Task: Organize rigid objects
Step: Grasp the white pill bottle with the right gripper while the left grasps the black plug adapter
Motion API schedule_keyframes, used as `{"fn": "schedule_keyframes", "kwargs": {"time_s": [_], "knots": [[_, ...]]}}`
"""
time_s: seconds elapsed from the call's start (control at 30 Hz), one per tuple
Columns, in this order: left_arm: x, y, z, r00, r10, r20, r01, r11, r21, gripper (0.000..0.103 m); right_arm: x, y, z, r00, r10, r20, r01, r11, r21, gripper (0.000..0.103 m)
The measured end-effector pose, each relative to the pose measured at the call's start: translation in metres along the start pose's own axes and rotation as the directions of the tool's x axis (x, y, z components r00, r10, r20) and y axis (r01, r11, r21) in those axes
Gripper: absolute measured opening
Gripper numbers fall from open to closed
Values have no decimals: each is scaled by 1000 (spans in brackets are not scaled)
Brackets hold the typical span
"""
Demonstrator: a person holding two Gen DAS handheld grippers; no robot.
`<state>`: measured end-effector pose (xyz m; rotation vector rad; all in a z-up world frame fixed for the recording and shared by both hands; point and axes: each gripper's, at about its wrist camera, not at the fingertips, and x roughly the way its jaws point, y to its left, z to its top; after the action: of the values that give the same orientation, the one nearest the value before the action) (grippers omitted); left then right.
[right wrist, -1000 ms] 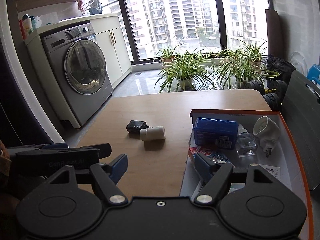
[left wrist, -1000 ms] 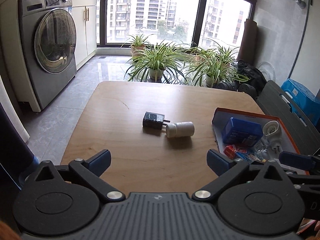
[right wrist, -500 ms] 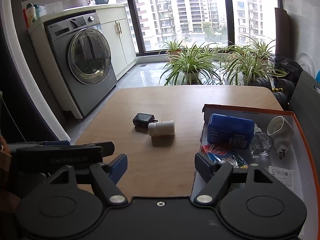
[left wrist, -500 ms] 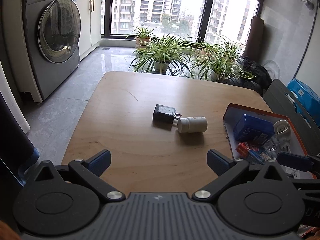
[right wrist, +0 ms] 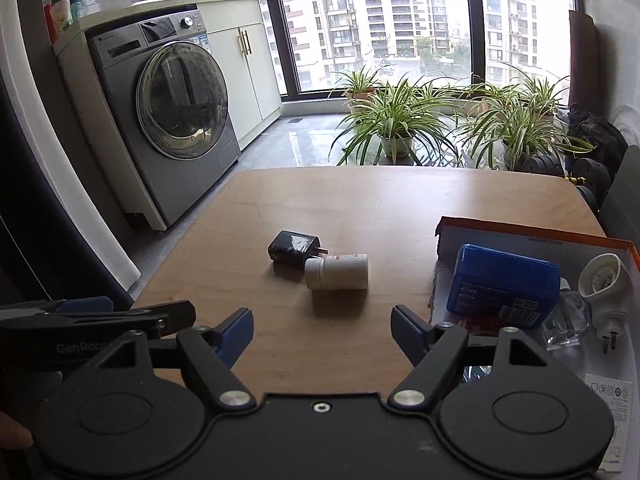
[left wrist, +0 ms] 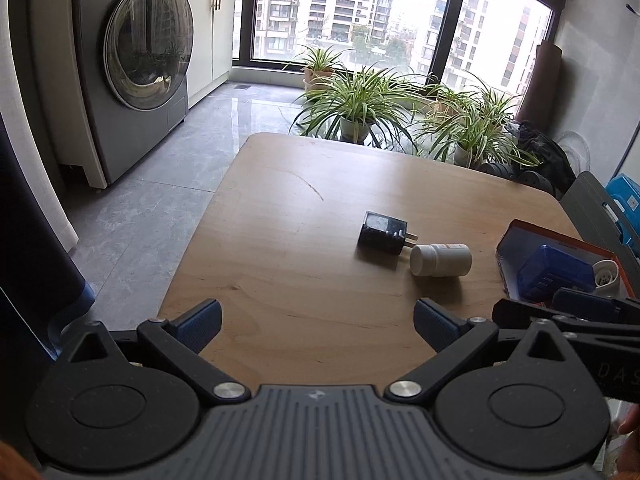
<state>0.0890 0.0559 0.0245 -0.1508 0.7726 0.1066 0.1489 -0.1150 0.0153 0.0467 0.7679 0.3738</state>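
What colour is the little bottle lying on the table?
White bottle, clearest in the right wrist view.

This is a home, specifically a laundry or balcony room in a high-rise flat. A front-loading washing machine point(right wrist: 176, 120) stands built in under a counter beside cream cupboards point(right wrist: 244, 76), with bottles on a shelf above point(right wrist: 62, 8). Floor-to-ceiling windows point(right wrist: 380, 20) look out on apartment towers. Potted spider plants point(right wrist: 396, 120) line the grey tiled floor point(left wrist: 160, 184), and a wooden table point(right wrist: 360, 200) carries small household items.
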Motion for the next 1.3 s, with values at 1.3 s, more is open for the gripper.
{"fn": "schedule_keyframes", "kwargs": {"time_s": [1.3], "knots": [[112, -41, 29, 992, -118, -32, 121, 985, 119, 103, -3, -41, -12, 999, -50, -12, 50, 997, 53, 70]]}}
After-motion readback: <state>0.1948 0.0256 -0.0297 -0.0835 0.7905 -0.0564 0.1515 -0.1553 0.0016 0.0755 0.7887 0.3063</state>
